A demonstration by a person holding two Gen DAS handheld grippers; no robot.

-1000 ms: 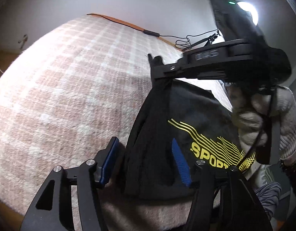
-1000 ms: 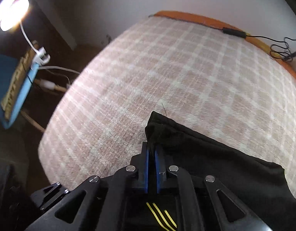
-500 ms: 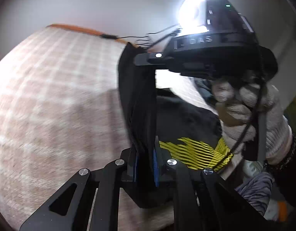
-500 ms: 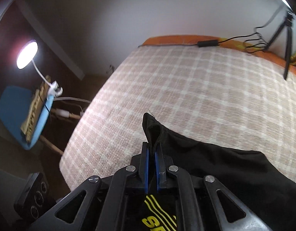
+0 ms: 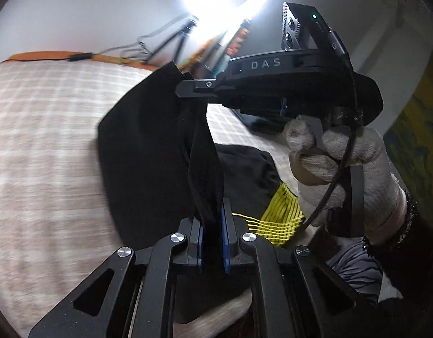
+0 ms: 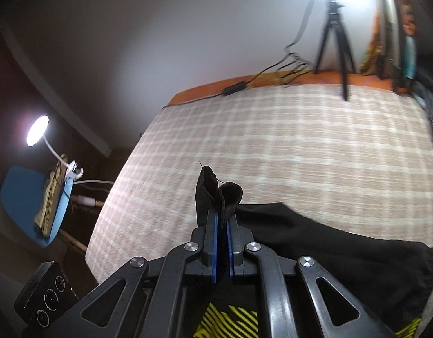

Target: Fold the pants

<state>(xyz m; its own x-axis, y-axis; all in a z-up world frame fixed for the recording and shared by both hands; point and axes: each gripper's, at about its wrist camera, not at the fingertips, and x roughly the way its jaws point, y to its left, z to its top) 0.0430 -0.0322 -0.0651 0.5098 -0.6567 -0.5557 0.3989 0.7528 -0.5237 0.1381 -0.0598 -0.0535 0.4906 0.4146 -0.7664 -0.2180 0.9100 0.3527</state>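
Observation:
The black pants (image 5: pixel 149 146) with a yellow print (image 5: pixel 278 219) hang lifted above the checked bed. My left gripper (image 5: pixel 212 242) is shut on one edge of the cloth, which stretches up from its blue pads. Across from it my right gripper (image 5: pixel 188 87), held by a gloved hand (image 5: pixel 343 169), grips the far edge. In the right wrist view my right gripper (image 6: pixel 222 242) is shut on a bunched fold of the pants (image 6: pixel 329 256), which sticks up between the pads; the rest trails right over the bed.
A pink and white checked bed (image 6: pixel 287 146) has an orange edge at the far side with cables and a tripod (image 6: pixel 334 45) under a bright light. A lamp (image 6: pixel 37 129) and blue chair (image 6: pixel 22 194) stand left of the bed.
My left gripper went from open beside the pants to shut on their edge. Both grippers then rose and swung, lifting the cloth off the bed.

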